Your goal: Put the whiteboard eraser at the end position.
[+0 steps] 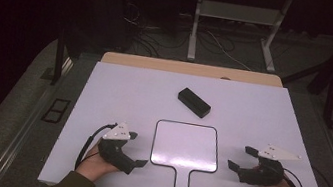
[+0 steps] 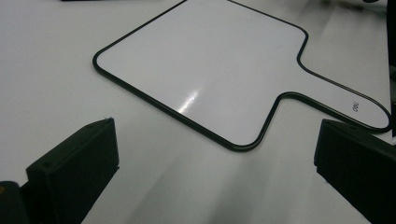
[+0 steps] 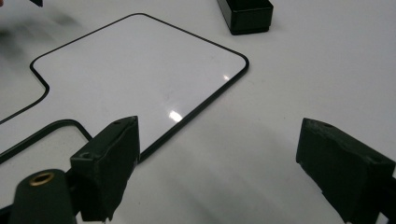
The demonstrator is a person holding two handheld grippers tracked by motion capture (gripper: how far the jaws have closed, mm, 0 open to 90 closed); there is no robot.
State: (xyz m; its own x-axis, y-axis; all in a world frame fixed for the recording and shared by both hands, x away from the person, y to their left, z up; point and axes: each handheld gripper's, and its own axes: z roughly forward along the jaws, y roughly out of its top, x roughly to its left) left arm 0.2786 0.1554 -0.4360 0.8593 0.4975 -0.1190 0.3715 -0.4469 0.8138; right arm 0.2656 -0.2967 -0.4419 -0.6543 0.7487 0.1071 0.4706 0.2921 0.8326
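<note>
A flat white board with a thin black rim and a short handle lies in the middle of the white counter, with its handle pointing toward the near edge. A small black box-shaped block is set on the counter behind the board, well apart from it.

The left gripper is held low just beside the left edge of the board. Its jaws are spread wide and nothing is pinched between them. In the left gripper view the board is seen ahead of the open jaws, not touched.

The right gripper is held low near the right edge of the board. Its jaws are spread too, and they are empty. In the right gripper view the board's rim is seen close to one jaw, and the black block is seen farther off.

The step in hand looks like the reach toward the board from both sides; nothing has been picked up yet. For the next move, a jaw would likely have to be slid under the thin rim, since the board lies flat on the counter. The edge is low and smooth, so it could easily be pushed along instead of being gripped.
</note>
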